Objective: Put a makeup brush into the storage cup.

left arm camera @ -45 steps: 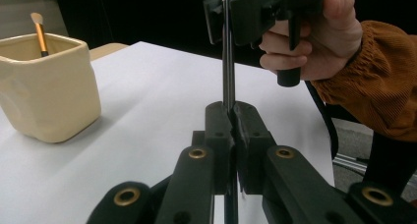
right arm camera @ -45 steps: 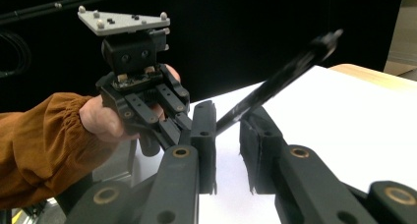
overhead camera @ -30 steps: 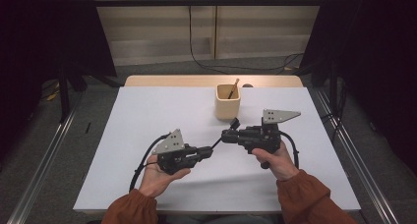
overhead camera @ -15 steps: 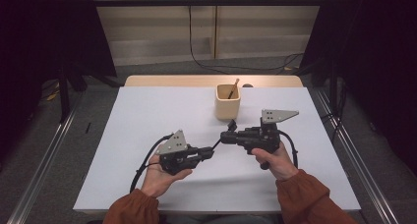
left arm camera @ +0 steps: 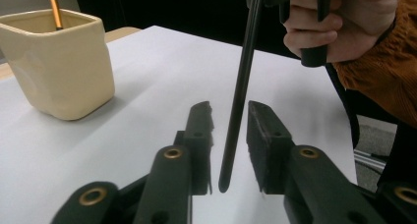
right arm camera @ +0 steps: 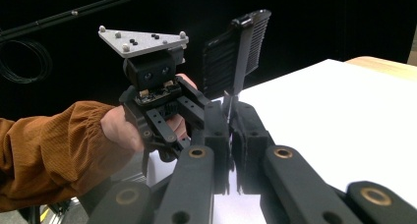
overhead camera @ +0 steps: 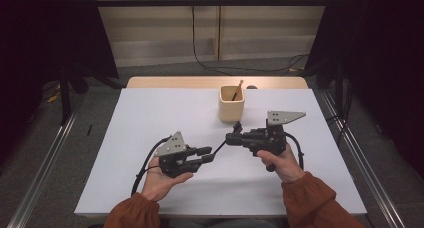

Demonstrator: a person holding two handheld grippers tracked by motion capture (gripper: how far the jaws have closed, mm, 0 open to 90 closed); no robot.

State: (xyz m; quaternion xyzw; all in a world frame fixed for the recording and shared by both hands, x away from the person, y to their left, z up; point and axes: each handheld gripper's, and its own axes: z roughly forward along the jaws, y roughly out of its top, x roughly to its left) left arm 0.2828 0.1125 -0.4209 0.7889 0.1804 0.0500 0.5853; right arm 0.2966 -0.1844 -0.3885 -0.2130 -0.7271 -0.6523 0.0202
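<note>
A thin black tool [overhead camera: 219, 147] with a ribbed, comb-like head [right arm camera: 238, 49] spans the gap between my two grippers above the white table. My right gripper [overhead camera: 231, 138] [right arm camera: 231, 111] is shut on it just below the head. Its long handle [left arm camera: 241, 91] slants down between the jaws of my left gripper [overhead camera: 206, 155] [left arm camera: 228, 108]. Those jaws have just been opening, and a small gap now shows on each side of the handle. A hand holds each gripper.
A cream square cup [overhead camera: 232, 105] [left arm camera: 59, 71] stands just behind the grippers with a wooden-handled brush [overhead camera: 237, 90] [left arm camera: 55, 10] in it. The white table top [overhead camera: 150, 118] lies bare to the left and front. Metal rails flank the table.
The left gripper's jaws have parted and let go of the tool's handle. Both hands have kept their places, and the right gripper still grips the tool.
</note>
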